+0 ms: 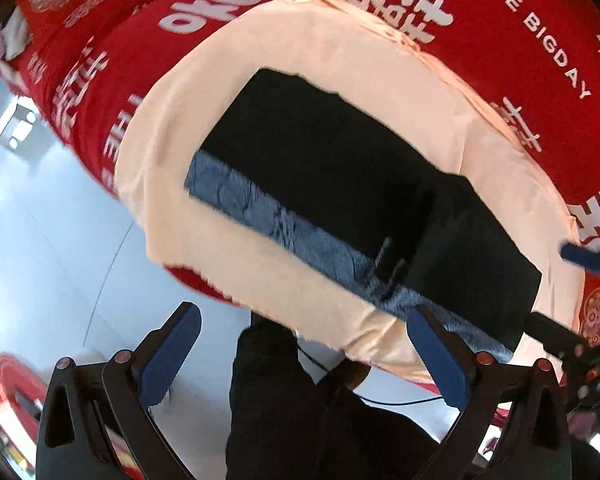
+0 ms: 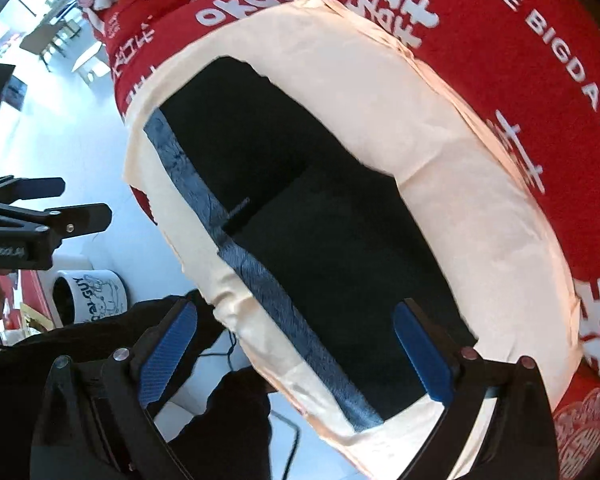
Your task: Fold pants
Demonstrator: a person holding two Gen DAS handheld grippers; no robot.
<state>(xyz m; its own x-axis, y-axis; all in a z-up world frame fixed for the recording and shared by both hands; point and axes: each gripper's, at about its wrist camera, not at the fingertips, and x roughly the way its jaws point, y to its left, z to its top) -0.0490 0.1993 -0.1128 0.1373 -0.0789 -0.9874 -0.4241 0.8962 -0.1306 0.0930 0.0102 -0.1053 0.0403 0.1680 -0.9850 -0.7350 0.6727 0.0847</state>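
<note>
You had one pair of pants (image 1: 340, 184) lying folded into a dark rectangle on the cream cloth (image 1: 188, 92), which was spread over the red printed cover (image 1: 520, 60). A strip of grey fleecy lining (image 1: 260, 208) showed along the pants' near edge, and one fold line crossed the dark fabric about midway, with two short drawstring ends beside it. Cream cloth showed on every side of the pants, widest on the far side and thin at the near edge, where the cloth hung over the drop toward the pale floor (image 1: 60, 220).

Your left gripper (image 1: 308, 356) was spread wide and held nothing; its two blue pads (image 1: 168, 352) sat over the near edge of the cloth, one off past the edge, the other just over the lining strip. Your right gripper (image 2: 296, 356) was likewise spread wide and empty, its pads straddling the near end of the pants without touching them. In the left view its blue fingertip reached in at the right edge.

One container showed, in the right view: a white mug (image 2: 96, 292) with a cartoon print on the floor side, lying tilted; its inside was dark and I could not tell what it held. Your dark-clothed legs (image 1: 300, 420) stood between the bed edge and the floor.
</note>
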